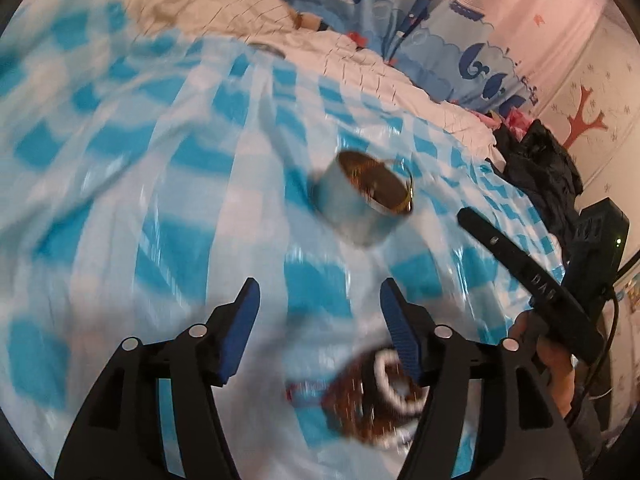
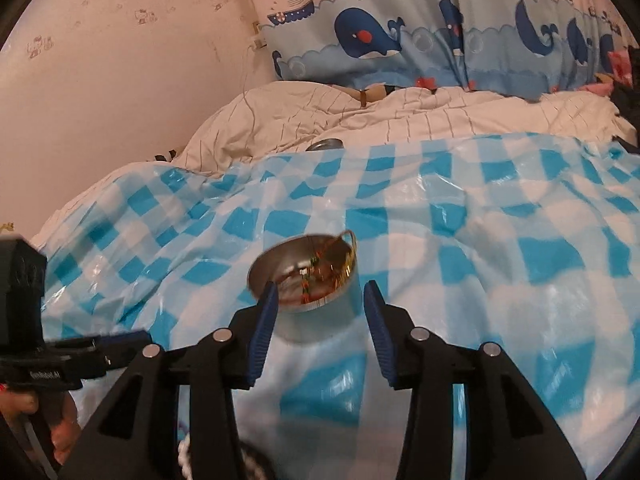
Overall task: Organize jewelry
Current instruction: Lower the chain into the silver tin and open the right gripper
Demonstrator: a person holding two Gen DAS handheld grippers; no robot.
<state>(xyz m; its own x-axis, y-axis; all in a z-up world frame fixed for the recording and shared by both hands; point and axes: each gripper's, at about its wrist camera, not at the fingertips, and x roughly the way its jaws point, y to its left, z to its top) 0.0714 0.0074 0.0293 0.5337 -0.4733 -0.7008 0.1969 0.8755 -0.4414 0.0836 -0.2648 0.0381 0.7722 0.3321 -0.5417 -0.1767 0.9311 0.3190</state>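
A round metal tin stands tilted on the blue-and-white checked sheet, with gold and beaded jewelry inside and a gold bangle at its rim. My left gripper hangs open in front of the tin, with nothing between its fingers. A brown beaded piece with white beads lies under its right finger. In the right wrist view the tin sits just beyond my right gripper, which is open; the pads do not press it. One finger of the right gripper ends just right of the tin.
A white quilt and a whale-print curtain lie behind the sheet. A second metal piece rests at the sheet's far edge. Dark clothes are piled at the right. A hand holds the right tool.
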